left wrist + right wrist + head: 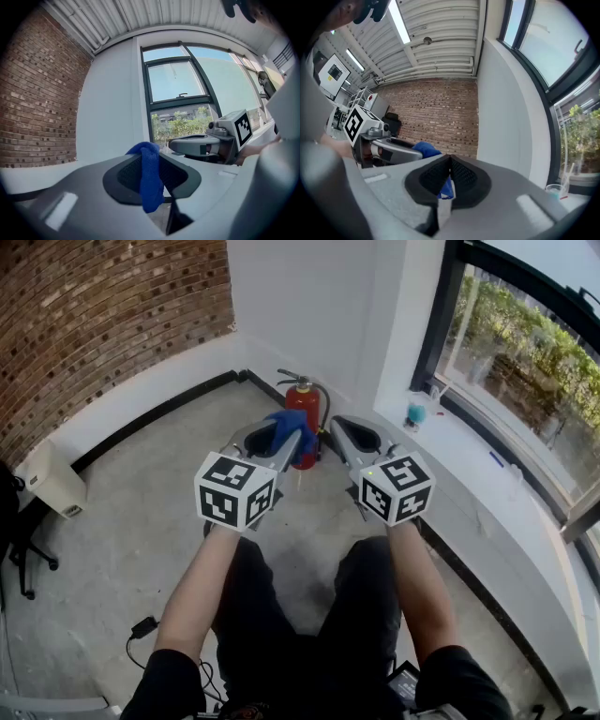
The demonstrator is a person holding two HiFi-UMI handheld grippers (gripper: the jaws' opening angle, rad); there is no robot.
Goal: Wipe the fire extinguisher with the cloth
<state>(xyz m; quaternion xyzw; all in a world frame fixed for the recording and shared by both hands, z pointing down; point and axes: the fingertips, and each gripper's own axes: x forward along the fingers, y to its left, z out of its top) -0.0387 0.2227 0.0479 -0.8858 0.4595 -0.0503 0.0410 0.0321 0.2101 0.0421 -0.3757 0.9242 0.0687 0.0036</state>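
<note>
The red cylindrical fire extinguisher [305, 405] stands upright on the grey concrete floor [141, 540], close against the white wall [309, 306]. It lies straight ahead of both grippers and a little beyond their tips. It has a black lever handle on top and a thin black hose curving down the side nearer the right gripper. Its lower body is hidden behind the crumpled blue cloth [289, 427]. The head view does not show whether the cloth touches the extinguisher. The left gripper [152, 161] is held level, and its dark ribbed pads are clamped on a fold of that cloth. The fold bulges above the pads and hangs down below them. The right gripper [450, 172] is also level, beside the left one and apart from it, with its jaws pressed together. A small scrap of blue shows just under where the right gripper's pads meet, and I cannot tell whether it is pinched there. Beyond the left gripper's outer side runs a red-brown brick wall [103, 315]. Beyond the right gripper's outer side is a dark-framed window [525, 343] above a white ledge [487, 493].
</note>
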